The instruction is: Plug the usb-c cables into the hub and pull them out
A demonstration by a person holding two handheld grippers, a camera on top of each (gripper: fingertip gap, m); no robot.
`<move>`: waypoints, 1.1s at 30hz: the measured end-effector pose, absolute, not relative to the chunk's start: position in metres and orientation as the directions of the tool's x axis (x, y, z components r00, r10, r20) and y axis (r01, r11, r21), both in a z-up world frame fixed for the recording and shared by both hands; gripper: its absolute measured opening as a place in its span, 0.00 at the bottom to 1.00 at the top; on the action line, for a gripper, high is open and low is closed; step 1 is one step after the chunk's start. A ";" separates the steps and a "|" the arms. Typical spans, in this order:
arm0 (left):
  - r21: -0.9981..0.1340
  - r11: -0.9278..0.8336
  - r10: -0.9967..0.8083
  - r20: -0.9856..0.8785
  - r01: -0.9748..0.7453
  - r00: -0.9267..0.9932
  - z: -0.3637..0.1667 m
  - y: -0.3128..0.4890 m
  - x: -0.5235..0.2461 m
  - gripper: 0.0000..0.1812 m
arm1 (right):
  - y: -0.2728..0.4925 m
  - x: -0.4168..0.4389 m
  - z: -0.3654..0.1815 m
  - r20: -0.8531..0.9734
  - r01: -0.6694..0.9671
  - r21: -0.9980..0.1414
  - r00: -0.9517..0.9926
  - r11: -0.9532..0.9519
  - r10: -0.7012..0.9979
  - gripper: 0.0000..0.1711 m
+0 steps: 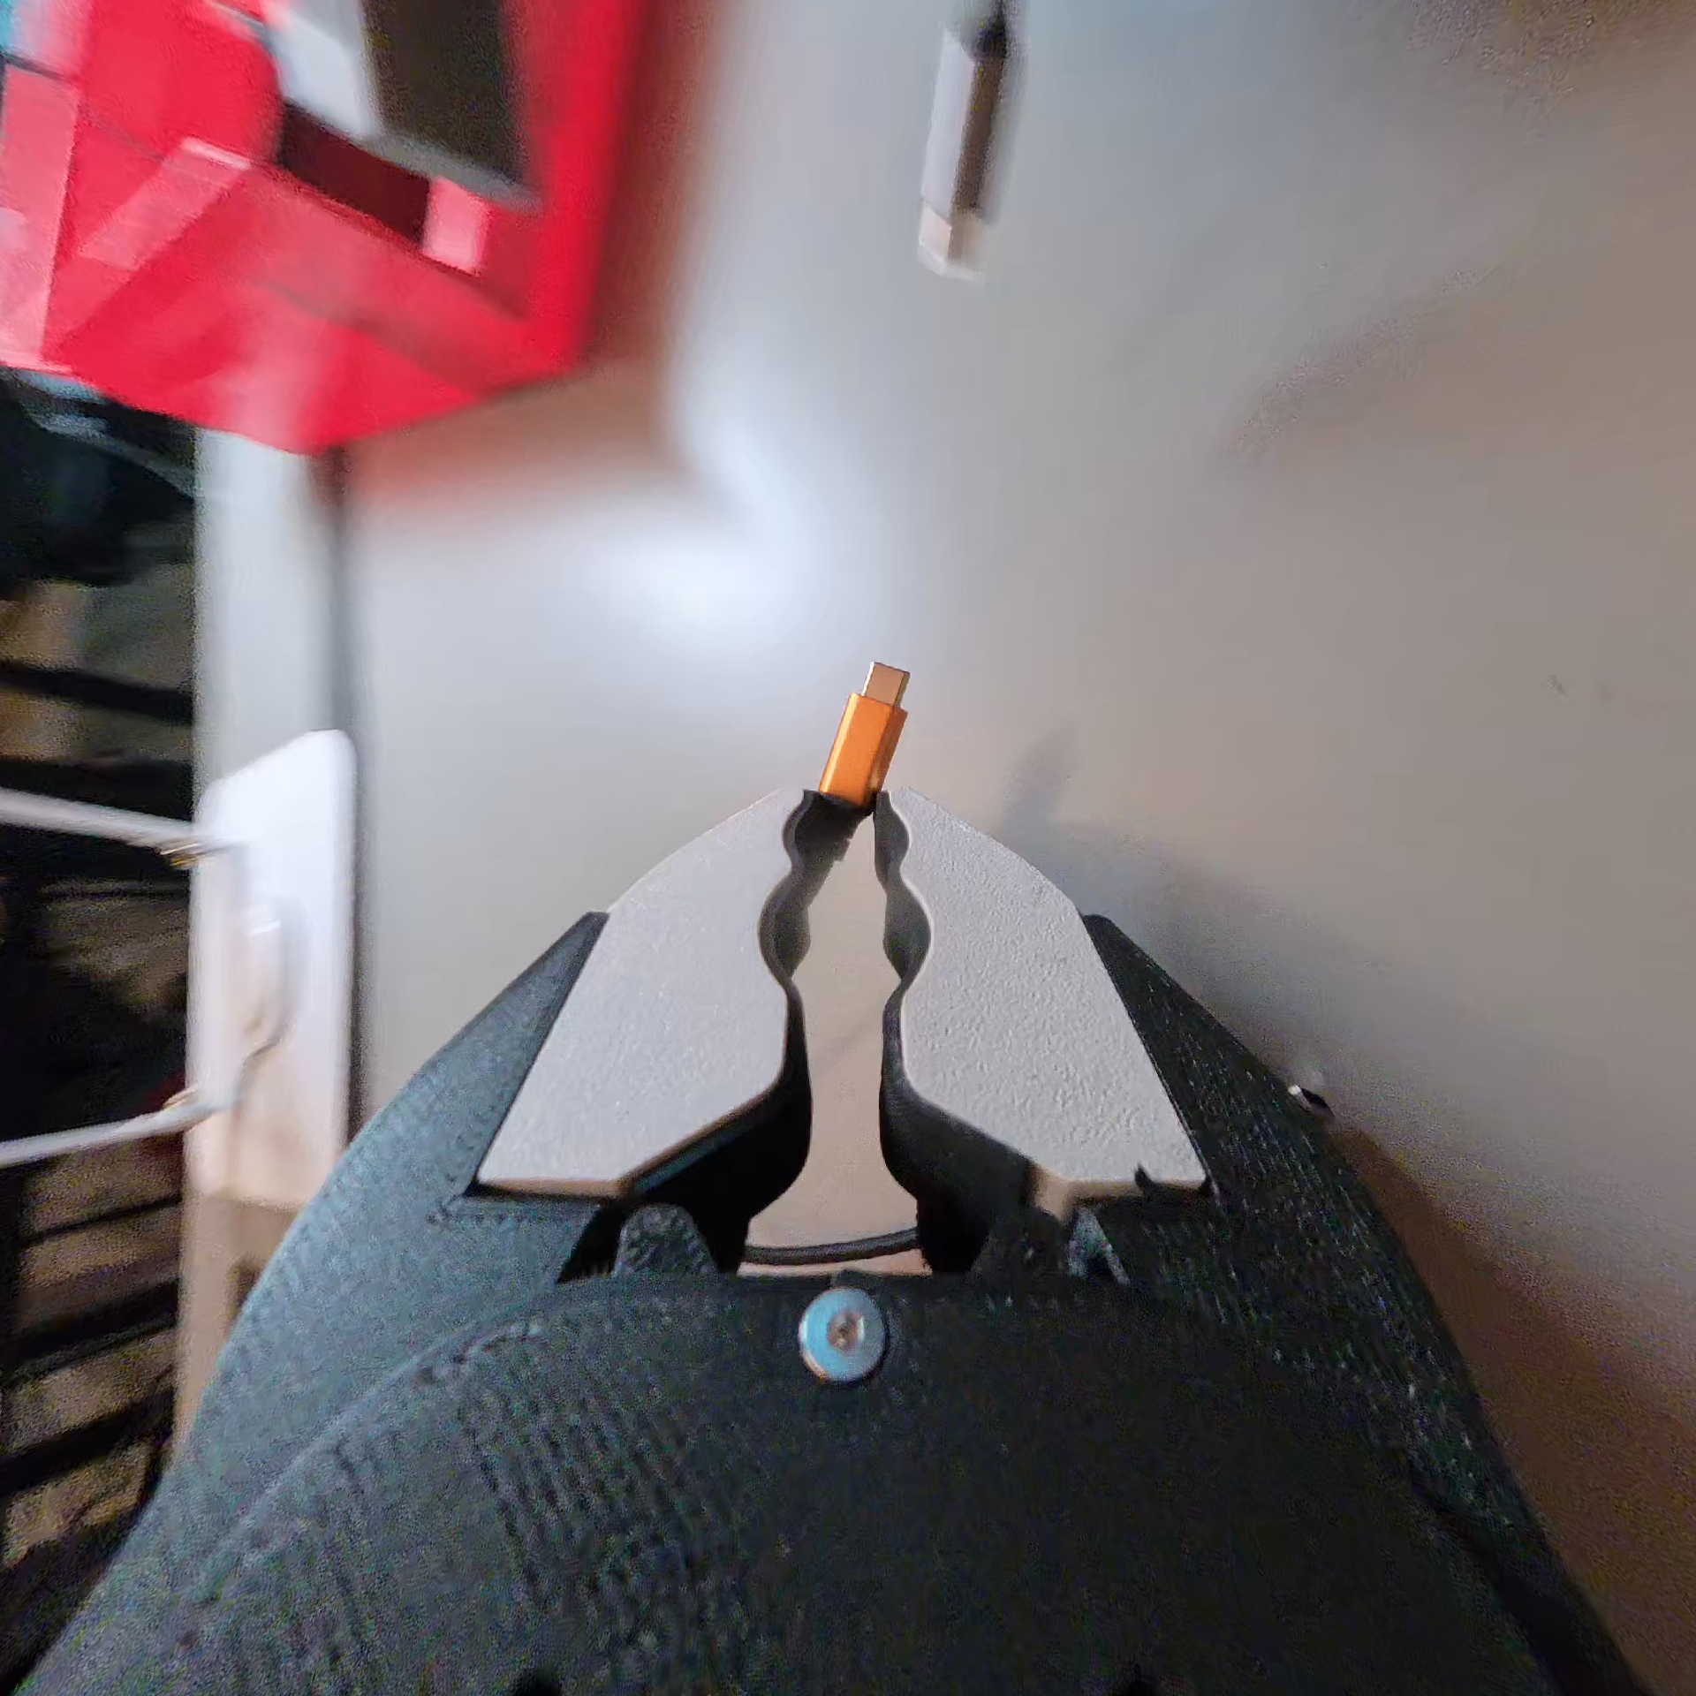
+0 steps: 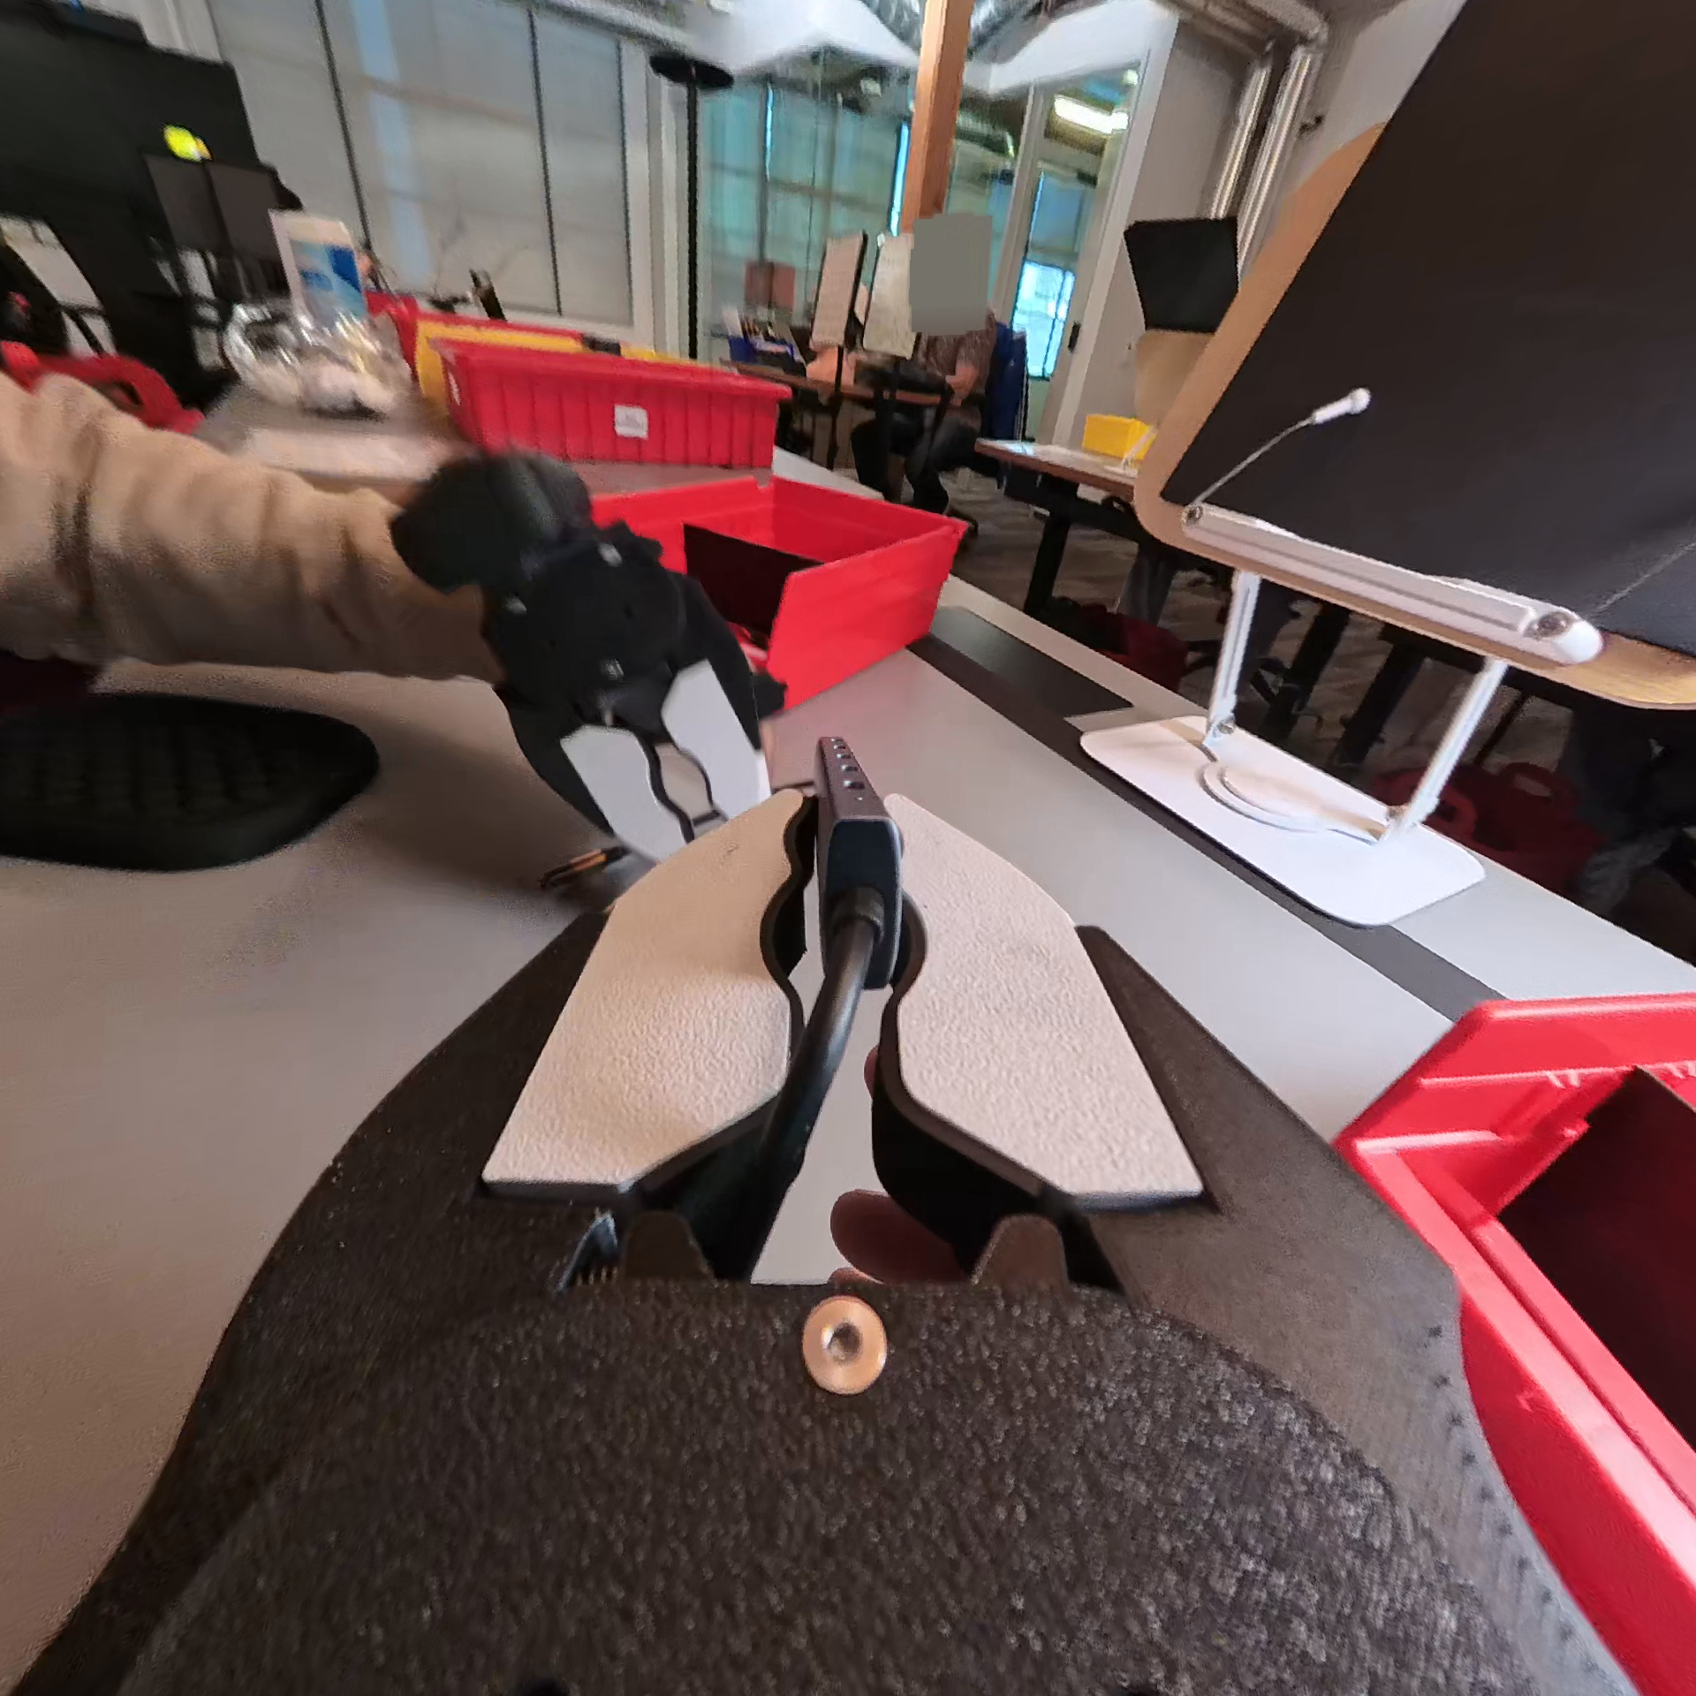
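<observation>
A: Entry, hub first. We see the dark hub (image 2: 852, 831) clamped between the fingers of the right gripper (image 2: 842, 808), held edge-up above the grey table (image 2: 275, 1009); its row of ports faces away from the camera, and its black lead (image 2: 826, 1028) runs back between the white pads toward the gripper body.

B: Agreed. For the cable, we note the orange USB-C plug (image 1: 863, 742) pinched at the very tips of the left gripper (image 1: 849, 800), metal tip pointing forward and clear of everything. Its thin dark cord (image 1: 826, 1250) crosses under the fingers near the hinge.

A: So both grippers are clenched, one on the hub, the other on the plug. Plug and hub are apart; in the right wrist view the left gripper (image 2: 684, 831) sits just to the left of the hub, tilted down toward the table, with a beige sleeve (image 2: 184, 551) behind it.

B: In that view the plug itself is too blurred for us to place. We log a second light-coloured connector (image 1: 959, 156) lying farther off on the table in the left wrist view, motion-smeared.

A: Surroundings: a red bin (image 2: 826, 578) beyond the left gripper, another red bin (image 2: 1560, 1239) at the right edge, a black mesh pad (image 2: 165, 780) at left, a white stand (image 2: 1285, 808) bearing a dark panel at right

B: Left wrist view also shows a red bin (image 1: 275, 275), heavily blurred
</observation>
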State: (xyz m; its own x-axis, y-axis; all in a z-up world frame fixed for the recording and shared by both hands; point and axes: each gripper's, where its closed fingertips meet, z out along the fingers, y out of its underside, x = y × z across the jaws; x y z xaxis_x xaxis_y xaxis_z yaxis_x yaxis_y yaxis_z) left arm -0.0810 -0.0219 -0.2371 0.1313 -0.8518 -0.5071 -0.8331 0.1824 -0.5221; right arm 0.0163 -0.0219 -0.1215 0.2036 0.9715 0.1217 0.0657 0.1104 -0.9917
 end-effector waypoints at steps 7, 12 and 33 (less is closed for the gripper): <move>-0.421 0.350 -0.390 -0.878 -0.837 0.279 -0.159 -0.026 -0.097 0.06 | -0.023 0.003 -0.137 0.185 0.168 -0.974 0.220 0.149 0.958 0.06; -0.178 0.449 -0.165 -0.980 -0.876 0.114 -0.146 -0.046 -0.084 0.06 | -0.041 -0.017 -0.150 0.326 0.275 -0.922 0.179 0.271 0.928 0.06; 0.040 0.473 -0.114 -0.988 -0.880 -0.106 -0.180 -0.044 -0.074 0.06 | -0.061 -0.037 -0.182 0.102 0.432 -0.901 0.151 0.027 0.983 0.06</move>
